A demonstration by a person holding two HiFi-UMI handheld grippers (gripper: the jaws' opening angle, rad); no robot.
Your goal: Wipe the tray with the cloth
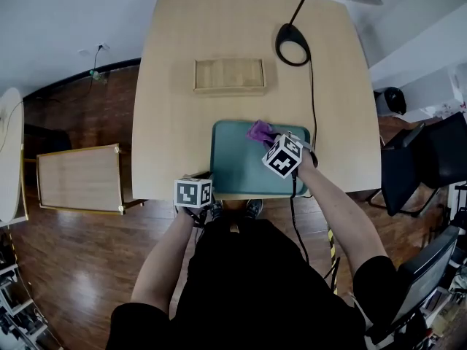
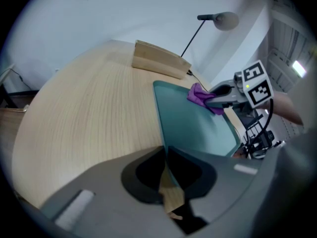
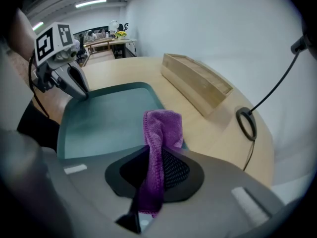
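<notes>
Gripping the purple cloth (image 3: 161, 125), the right gripper (image 3: 159, 151) has its two jaws clenched on a fold of it. One bunch of the cloth stands out past the jaw tips and a longer tail hangs back between them. The bunch lies on the far right part of the teal tray (image 1: 241, 168), near its far rim.

The left gripper (image 2: 166, 150) is closed too. Its jaws meet on the rim of the tray at the near left corner, and the thin edge of the tray runs straight into the line between them. From the right gripper view the same is seen: the tips of the left gripper touch that corner.

The tray lies flat on a light wooden table (image 1: 219, 28), close to the near edge, in front of the person. Behind the tray, apart from it, is a shallow wooden box (image 1: 228, 76). To the right of the box is the ring-shaped base of a black lamp (image 1: 292, 44), and its thin cable (image 1: 313, 100) runs along the table past the right side of the tray. Around the table is a dark wooden floor (image 1: 80, 254).
</notes>
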